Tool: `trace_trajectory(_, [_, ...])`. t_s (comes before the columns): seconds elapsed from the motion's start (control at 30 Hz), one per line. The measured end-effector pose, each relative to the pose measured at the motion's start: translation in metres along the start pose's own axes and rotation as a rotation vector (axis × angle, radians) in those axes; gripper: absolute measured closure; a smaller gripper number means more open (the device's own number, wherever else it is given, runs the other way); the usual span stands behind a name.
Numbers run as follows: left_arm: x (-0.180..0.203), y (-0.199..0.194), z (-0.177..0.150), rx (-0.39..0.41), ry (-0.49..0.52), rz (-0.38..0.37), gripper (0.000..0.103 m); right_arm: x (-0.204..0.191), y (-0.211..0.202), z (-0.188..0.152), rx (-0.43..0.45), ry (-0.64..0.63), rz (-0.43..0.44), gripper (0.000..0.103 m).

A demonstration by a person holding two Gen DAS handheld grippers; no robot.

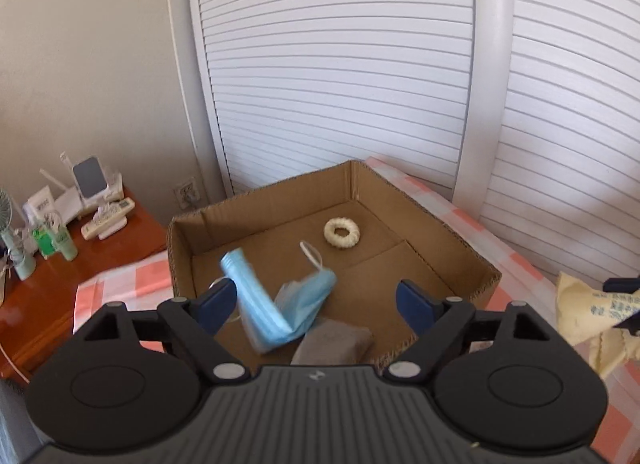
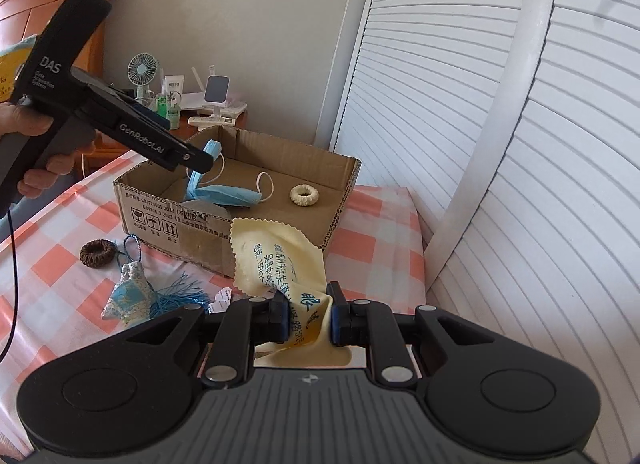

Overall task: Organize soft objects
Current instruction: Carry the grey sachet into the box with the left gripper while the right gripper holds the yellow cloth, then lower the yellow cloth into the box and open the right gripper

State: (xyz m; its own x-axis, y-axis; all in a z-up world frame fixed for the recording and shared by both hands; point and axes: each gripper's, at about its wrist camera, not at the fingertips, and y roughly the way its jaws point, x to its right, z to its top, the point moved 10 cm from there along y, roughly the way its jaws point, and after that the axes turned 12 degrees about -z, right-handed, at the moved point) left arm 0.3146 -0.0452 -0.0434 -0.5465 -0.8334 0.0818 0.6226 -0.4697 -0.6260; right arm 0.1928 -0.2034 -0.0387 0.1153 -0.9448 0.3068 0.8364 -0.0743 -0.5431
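Note:
An open cardboard box (image 1: 440, 240) (image 2: 176, 220) sits on the checked cloth. My left gripper (image 1: 316, 302) (image 2: 200, 162) is open above the box. A blue face mask (image 1: 276, 304) (image 2: 224, 192) is between its fingers, blurred, over the box floor. A cream ring scrunchie (image 1: 341, 232) (image 2: 304, 195) and a grey cloth (image 1: 334, 344) lie in the box. My right gripper (image 2: 308, 314) is shut on a yellow lens cloth (image 2: 276, 260) (image 1: 588, 312) in front of the box's near right corner.
A brown scrunchie (image 2: 97, 252), a blue patterned sachet with tassel (image 2: 132, 296) lie on the pink checked cloth (image 2: 52, 264) left of the box. A wooden nightstand (image 1: 120, 232) holds a fan, remote and bottles. White louvred doors (image 1: 340, 64) stand behind.

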Motion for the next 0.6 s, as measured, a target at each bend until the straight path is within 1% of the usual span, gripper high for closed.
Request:
trace_trajectory(0.1, [0.003,-0.017,-0.012,-0.014,-0.014,-0.010,0.006,-0.003,0.000,0.003,0.002,-0.004,0.003,0.082])
trace_trajectory(0.2, [0.010,-0.036,-0.028,-0.023,0.012,-0.004,0.004,-0.006,0.000,0.008,0.006,-0.004,0.009,0.082])
trace_trajectory(0.37, [0.021,-0.060,-0.053,-0.054,0.012,0.006,0.003,-0.011,0.001,0.018,0.009,0.004,0.020,0.082])
trace_trajectory(0.47, [0.027,-0.072,-0.063,-0.048,-0.010,0.010,0.003,-0.015,0.001,0.023,0.009,0.003,0.032,0.082])
trace_trajectory(0.6, [0.033,-0.085,-0.067,-0.022,-0.062,-0.001,0.003,-0.019,0.008,0.036,0.005,0.001,0.050,0.081])
